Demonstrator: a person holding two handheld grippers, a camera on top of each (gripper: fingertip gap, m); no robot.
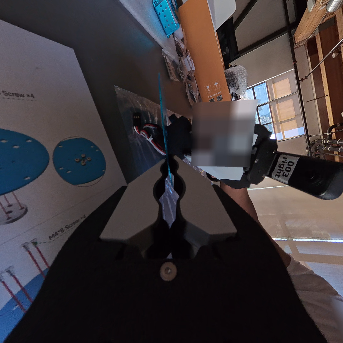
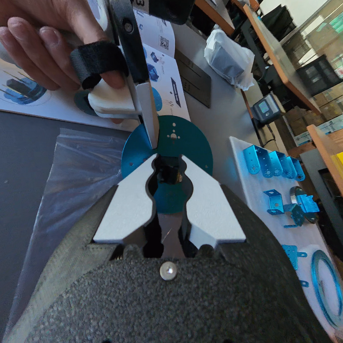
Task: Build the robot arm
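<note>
Your left gripper point(image 1: 169, 163) pinches the blue round plate point(image 2: 187, 146) edge-on, holding it upright above the surface. Your right gripper point(image 2: 169, 157) clamps a small black servo point(image 2: 168, 173) against the plate's face.

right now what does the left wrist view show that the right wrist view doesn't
Only the left wrist view shows the blue disc edge-on between the left gripper tips, the red, white and black wires and the orange box. Only the right wrist view shows the disc's holed face, the black part in the right gripper, and the blue brackets on the white tray. Both show the disc, the clear bag and the printed sheet.
</note>
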